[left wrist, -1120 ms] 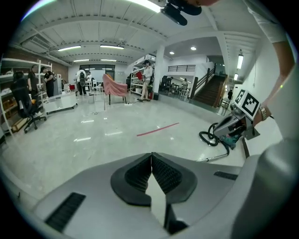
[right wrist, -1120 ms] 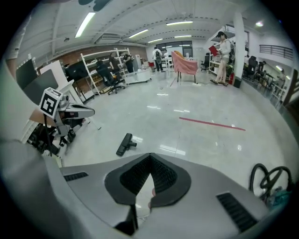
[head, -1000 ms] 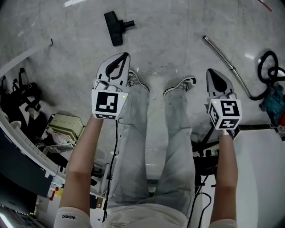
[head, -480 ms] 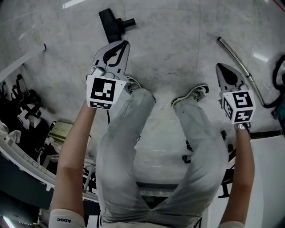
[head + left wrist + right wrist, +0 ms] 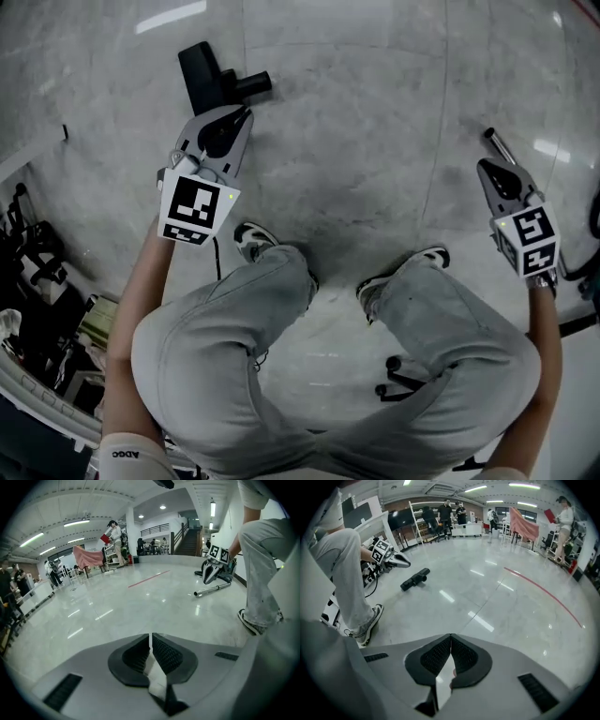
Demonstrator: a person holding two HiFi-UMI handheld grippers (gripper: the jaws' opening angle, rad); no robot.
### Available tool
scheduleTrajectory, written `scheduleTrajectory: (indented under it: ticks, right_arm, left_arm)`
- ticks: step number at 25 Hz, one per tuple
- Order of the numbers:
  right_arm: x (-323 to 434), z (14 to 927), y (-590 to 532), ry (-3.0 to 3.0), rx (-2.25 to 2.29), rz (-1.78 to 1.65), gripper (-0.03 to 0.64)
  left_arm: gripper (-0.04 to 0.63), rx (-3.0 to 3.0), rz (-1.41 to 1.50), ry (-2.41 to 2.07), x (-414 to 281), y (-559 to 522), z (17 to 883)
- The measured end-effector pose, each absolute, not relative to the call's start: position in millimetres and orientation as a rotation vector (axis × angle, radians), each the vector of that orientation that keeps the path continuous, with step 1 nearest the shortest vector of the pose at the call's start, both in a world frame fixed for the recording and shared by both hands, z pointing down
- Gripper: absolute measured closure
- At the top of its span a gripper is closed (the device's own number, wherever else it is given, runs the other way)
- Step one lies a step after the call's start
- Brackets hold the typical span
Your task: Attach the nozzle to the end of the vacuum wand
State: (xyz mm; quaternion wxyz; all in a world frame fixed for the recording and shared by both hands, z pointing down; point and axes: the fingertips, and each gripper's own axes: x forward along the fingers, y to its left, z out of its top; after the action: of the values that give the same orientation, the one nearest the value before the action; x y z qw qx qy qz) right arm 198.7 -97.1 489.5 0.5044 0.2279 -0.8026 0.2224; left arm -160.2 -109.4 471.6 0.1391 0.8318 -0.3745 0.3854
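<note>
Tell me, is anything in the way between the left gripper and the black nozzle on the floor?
No, nothing visible is in the way. The left gripper, shut and empty, hangs just short of the nozzle, and only bare floor lies around them.

We see a glossy, stone-like floor (image 5: 375,141), a matt black plastic nozzle (image 5: 208,77) ahead of the left gripper (image 5: 246,112), and a shiny metal wand (image 5: 213,590).

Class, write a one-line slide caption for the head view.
Crouching person with jaws shut and empty: left gripper near the black nozzle, right gripper near the metal wand's end.
</note>
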Motion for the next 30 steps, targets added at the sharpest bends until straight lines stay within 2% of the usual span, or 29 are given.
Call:
scheduleTrajectory:
  ticks: [5, 7, 9, 14, 17, 22, 26, 30]
  right_arm:
    - [202, 541, -117, -1.98, 0.522, 0.436, 0.612]
    - [201, 552, -120, -1.999, 0.485, 0.413, 0.61]
    - [199, 559, -122, -2.015, 0.455, 0.403, 0.546]
    - [200, 571, -121, -2.008, 0.409, 0.363, 0.42]
    - [211, 573, -113, -1.979, 0.4, 0.35, 0.373]
    - [261, 576, -116, -1.91, 0.521, 0.308, 0.37]
    - [304, 593, -114, -1.842, 0.582, 0.342, 0.37]
    - [314, 604, -108, -1.828, 0.547, 0.384, 0.37]
  left_arm:
    - [0.583, 2.502, 1.117, -1.044, -156, -123, 508]
    - [0.539, 2.524, 1.106, -1.022, -155, -129, 515]
    - [0.47, 2.54, 1.111, -0.999, -154, -133, 520]
    - [0.406, 2.577, 1.219, -0.91, -158, -129, 537]
    - [0.375, 2.575, 1.307, -0.841, -167, -123, 543]
    - [0.356, 2.508, 1.499, -0.742, -193, -124, 566]
    - [0.357, 2.468, 1.525, -0.768, -203, -133, 581]
    - [0.357, 2.424, 1.577, -0.661, -204, -123, 600]
